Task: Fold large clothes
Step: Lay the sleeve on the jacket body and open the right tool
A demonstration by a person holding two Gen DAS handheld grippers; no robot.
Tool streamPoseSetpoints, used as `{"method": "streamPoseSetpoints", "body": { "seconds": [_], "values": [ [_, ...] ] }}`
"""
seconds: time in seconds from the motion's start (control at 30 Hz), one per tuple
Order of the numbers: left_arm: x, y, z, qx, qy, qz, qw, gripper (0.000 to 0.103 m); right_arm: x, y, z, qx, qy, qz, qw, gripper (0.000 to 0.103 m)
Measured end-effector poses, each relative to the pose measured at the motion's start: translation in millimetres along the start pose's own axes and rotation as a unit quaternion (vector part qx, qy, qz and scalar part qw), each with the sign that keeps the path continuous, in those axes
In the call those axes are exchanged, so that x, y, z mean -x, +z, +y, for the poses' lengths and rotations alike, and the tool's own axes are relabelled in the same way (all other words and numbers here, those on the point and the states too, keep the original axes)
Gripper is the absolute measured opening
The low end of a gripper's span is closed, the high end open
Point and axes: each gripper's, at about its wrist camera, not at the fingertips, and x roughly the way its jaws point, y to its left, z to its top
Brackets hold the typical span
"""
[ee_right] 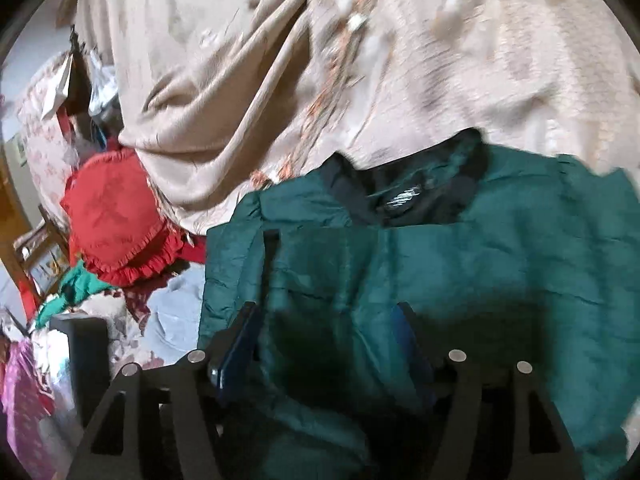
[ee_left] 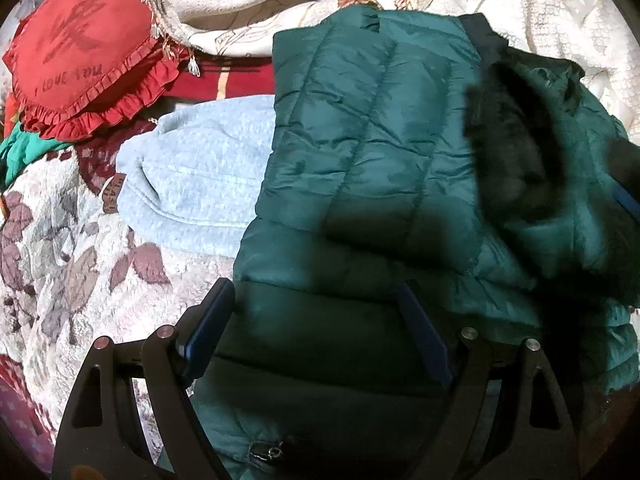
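Dark green quilted puffer jacket point(ee_left: 372, 152) spread just ahead of and beneath left gripper point(ee_left: 316, 324), jaws wide apart, nothing clamped. Right gripper point(ee_right: 326, 336) over same jacket, jaws parted, black collar point(ee_right: 420, 192) beyond fingertips. Red ruffled heart-shaped cushion point(ee_left: 80, 52) far left.

The green quilted jacket point(ee_left: 360, 152) shines like smooth nylon with a black furry trim point(ee_left: 508, 152), beside a nubbly pale-blue fleece point(ee_left: 200, 172) and a matt red ruffled cloth cushion point(ee_left: 84, 60).
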Motion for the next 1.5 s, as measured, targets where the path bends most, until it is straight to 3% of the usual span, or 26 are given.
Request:
{"method": "streamPoseSetpoints", "body": {
  "seconds": [0.03,0.13,0.2,0.3,0.4,0.5,0.6,0.63,0.73,0.77,0.87,0.97,1.07,1.13,1.17,1.27,1.37,1.43,1.47,1.5],
  "values": [
    [3,0,1,0.002,-0.006,-0.005,1.0,0.084,13,-3,-4,0.0,-0.015,-0.005,1.0,0.066],
    [16,2,1,0.004,-0.035,-0.027,0.999,0.084,49,-14,-22,0.008,-0.114,0.02,0.993,0.066],
    [29,4,0,0.007,-0.059,-0.049,0.9971,0.084,90,-30,-48,-0.011,-0.195,0.023,0.98,0.067],
    [42,10,-10,0.009,-0.109,-0.078,0.991,0.084,116,-45,-68,-0.036,-0.225,0.022,0.973,0.076],
    [33,23,-31,-0.002,-0.132,-0.066,0.9891,0.084,127,-70,-88,-0.04,-0.246,0.025,0.968,0.081],
    [18,35,-55,-0.028,-0.141,-0.059,0.9879,0.084,107,-86,-118,-0.066,-0.242,0.12,0.961,0.081],
    [-10,43,-69,-0.024,-0.145,-0.029,0.9887,0.084,91,-95,-132,-0.078,-0.235,0.16,0.955,0.084],
    [-17,44,-71,-0.02,-0.143,-0.024,0.9893,0.08,84,-97,-135,-0.078,-0.232,0.175,0.954,0.086],
    [-19,48,-77,-0.025,-0.156,-0.029,0.987,0.026,80,-96,-136,-0.072,-0.233,0.179,0.953,0.091],
    [-13,50,-78,-0.027,-0.158,-0.034,0.9864,0.019,79,-95,-136,-0.067,-0.234,0.18,0.953,0.092],
    [16,55,-68,-0.023,-0.156,-0.078,0.9844,0.017,74,-94,-137,-0.069,-0.234,0.183,0.952,0.095],
    [34,62,-40,0.016,-0.153,-0.099,0.9832,0.017,75,-96,-140,-0.072,-0.233,0.183,0.952,0.095],
    [27,59,-22,0.037,-0.127,-0.086,0.9875,0.017,73,-97,-141,-0.075,-0.234,0.185,0.952,0.097],
    [4,55,-21,0.029,-0.111,-0.055,0.9919,0.019,73,-96,-142,-0.076,-0.234,0.186,0.951,0.097],
    [-11,53,-23,0.026,-0.106,-0.034,0.9934,0.025,73,-97,-142,-0.076,-0.234,0.186,0.951,0.097],
    [-15,51,-18,0.042,-0.097,-0.022,0.9941,0.036,78,-93,-145,-0.085,-0.229,0.177,0.953,0.097],
    [13,53,-7,0.072,-0.065,-0.057,0.9937,0.042,105,-75,-149,-0.112,-0.229,0.103,0.961,0.096],
    [38,54,-3,0.081,-0.017,-0.112,0.9903,0.044,123,-55,-150,-0.117,-0.239,0.034,0.963,0.096],
    [46,56,-4,0.078,-0.009,-0.134,0.9879,0.044,122,-47,-150,-0.111,-0.245,0.02,0.963,0.093],
    [52,58,-11,0.066,-0.013,-0.151,0.9863,0.044,115,-34,-149,-0.096,-0.246,0.008,0.965,0.078]
  ]
}}
